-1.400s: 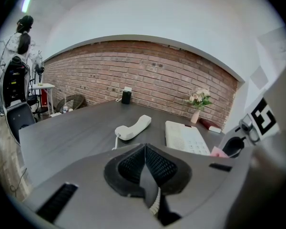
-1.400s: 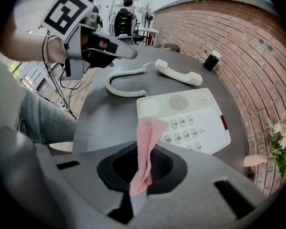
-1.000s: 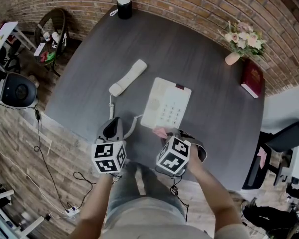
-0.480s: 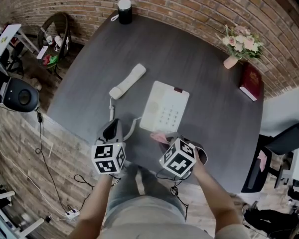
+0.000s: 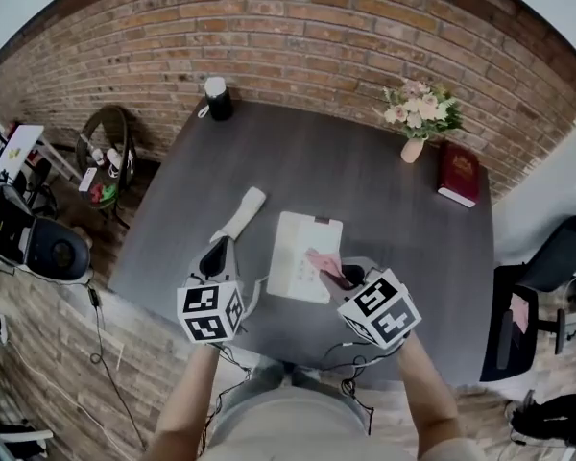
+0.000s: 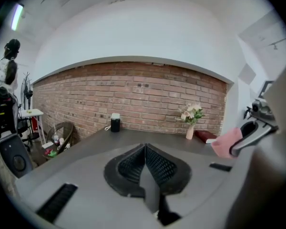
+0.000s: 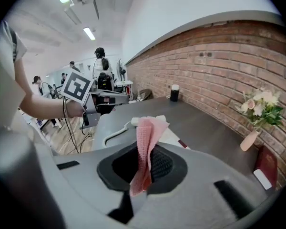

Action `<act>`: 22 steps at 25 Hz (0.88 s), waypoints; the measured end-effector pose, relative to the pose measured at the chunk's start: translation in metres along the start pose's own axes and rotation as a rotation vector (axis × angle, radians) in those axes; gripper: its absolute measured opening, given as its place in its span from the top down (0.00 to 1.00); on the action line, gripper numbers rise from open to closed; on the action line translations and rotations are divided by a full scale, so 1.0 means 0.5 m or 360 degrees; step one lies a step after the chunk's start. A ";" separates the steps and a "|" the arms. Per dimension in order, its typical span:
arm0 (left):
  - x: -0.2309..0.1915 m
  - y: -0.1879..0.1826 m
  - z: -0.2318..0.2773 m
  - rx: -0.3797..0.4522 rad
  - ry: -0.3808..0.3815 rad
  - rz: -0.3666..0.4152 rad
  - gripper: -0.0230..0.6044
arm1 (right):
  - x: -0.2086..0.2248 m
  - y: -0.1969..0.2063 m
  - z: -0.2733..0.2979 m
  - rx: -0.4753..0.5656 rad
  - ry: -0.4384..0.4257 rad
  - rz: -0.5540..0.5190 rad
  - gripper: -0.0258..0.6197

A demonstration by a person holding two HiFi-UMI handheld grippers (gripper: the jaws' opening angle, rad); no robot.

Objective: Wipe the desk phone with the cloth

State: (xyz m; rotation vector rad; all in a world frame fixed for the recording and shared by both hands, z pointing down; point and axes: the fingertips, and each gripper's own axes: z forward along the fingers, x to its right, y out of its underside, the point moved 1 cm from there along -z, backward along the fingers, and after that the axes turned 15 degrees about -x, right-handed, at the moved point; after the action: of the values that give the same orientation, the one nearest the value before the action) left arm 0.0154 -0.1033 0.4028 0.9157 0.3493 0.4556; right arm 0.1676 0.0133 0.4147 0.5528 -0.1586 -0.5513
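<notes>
The white desk phone base (image 5: 301, 251) lies on the dark round table (image 5: 384, 185), its handset (image 5: 240, 212) off the cradle to the left, joined by a cord. My right gripper (image 5: 336, 275) is shut on a pink cloth (image 5: 324, 262) that hangs over the phone's near right corner; in the right gripper view the pink cloth (image 7: 147, 147) stands up between the jaws of the right gripper (image 7: 144, 163). My left gripper (image 5: 214, 255) hovers left of the phone, near the handset's end, and in the left gripper view the left gripper (image 6: 145, 162) has its jaws together on nothing.
A black cylinder (image 5: 217, 98) stands at the table's far left edge. A vase of flowers (image 5: 417, 113) and a red book (image 5: 458, 173) sit at the far right by the brick wall. A basket (image 5: 106, 157) and a chair (image 5: 547, 257) flank the table.
The head view has risen and tipped up, so the table looks smaller. My right gripper has carried the cloth from the phone's near edge up over its near right corner. The left gripper has held its place.
</notes>
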 end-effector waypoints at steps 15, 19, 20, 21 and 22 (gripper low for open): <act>0.084 -0.256 0.011 0.0284 0.0216 0.0222 0.95 | 0.251 0.016 -0.276 0.0749 0.0941 0.0636 0.92; 0.088 -0.265 0.022 0.0329 0.0264 0.0203 0.95 | 0.279 0.059 -0.322 0.0891 0.1227 0.0775 0.92; 0.088 -0.266 0.024 0.0335 0.0266 0.0205 0.95 | 0.283 0.069 -0.332 0.0913 0.1294 0.0800 0.92; 0.088 -0.266 0.025 0.0338 0.0267 0.0208 0.95 | 0.284 0.078 -0.341 0.0927 0.1352 0.0822 0.92; 0.088 -0.265 0.026 0.0340 0.0269 0.0211 0.95 | 0.285 0.085 -0.349 0.0933 0.1399 0.0839 0.92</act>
State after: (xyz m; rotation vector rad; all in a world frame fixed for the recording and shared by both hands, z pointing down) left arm 0.0889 -0.1589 0.2973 1.1153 0.5002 0.6285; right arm 0.3569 0.0465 0.2902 1.2279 0.3804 0.2990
